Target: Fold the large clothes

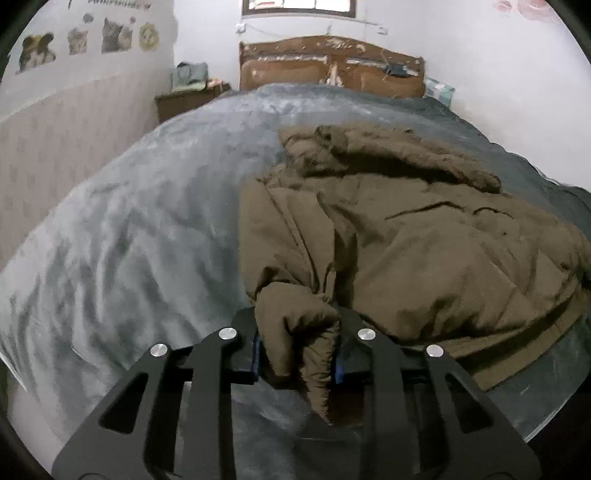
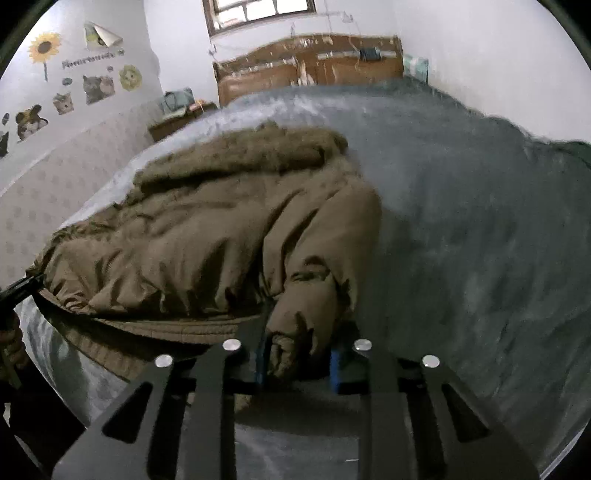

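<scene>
A brown padded coat (image 1: 424, 236) with a furry hood lies crumpled on the grey blanket (image 1: 129, 229) of a bed. In the left wrist view my left gripper (image 1: 298, 350) is shut on a bunched corner of the coat's near left hem, and the cloth hangs down between its blue pads. In the right wrist view the same coat (image 2: 192, 236) spreads to the left, and my right gripper (image 2: 297, 363) is shut on a fold at the coat's near right corner. The other gripper's black tip (image 2: 22, 286) shows at the coat's far left edge.
A worn wooden headboard (image 1: 332, 66) stands at the far end of the bed under a window (image 2: 258, 11). A bedside table (image 1: 184, 99) with folded cloth sits at the far left by the stickered wall. Grey blanket (image 2: 480, 221) stretches right of the coat.
</scene>
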The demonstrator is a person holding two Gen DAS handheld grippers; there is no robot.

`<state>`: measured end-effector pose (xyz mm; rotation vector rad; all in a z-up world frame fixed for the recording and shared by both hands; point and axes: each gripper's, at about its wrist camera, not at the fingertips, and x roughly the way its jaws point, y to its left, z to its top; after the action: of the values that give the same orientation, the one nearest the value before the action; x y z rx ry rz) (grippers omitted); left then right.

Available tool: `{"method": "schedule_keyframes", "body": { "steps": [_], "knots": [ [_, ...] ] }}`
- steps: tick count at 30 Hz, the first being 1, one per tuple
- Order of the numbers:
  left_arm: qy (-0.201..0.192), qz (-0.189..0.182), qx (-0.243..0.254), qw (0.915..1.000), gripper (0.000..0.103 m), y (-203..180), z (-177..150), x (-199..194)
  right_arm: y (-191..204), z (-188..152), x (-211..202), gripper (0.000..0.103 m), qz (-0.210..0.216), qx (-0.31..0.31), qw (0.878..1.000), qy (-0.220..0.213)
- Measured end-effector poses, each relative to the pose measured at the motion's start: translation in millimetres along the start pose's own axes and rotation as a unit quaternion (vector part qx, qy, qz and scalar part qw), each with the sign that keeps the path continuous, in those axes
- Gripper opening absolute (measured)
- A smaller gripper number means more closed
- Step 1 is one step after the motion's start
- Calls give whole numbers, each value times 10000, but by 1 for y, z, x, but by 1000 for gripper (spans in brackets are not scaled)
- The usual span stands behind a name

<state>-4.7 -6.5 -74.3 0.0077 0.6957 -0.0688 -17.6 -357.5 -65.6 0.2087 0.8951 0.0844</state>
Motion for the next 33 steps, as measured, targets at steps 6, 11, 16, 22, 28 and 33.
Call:
{"method": "schedule_keyframes", "body": {
  "steps": [6,11,16,22,28,33],
  "knots": [
    [-175,-105,92,9997,24,-1,20,-26,2,24,-33,19,119,-86,9990,-415],
    [-374,-180,133,9991,23,0,29,-53,3,36,-62,17,252,-167,9970,-711],
    [-539,-311,107,9980,22,6,45,-87,3,46,-92,17,401,-183,9949,-905],
    [-662,-436,98,9968,23,13,65,-123,-6,54,-125,17,604,-42,9921,-1101],
    [-712,-375,181,9966,25,17,89,-107,-16,76,-112,17,770,162,9901,-1166],
    [-747,12,186,9970,27,9,132,-56,-15,118,-68,17,815,264,9894,-1173]
  ]
}}
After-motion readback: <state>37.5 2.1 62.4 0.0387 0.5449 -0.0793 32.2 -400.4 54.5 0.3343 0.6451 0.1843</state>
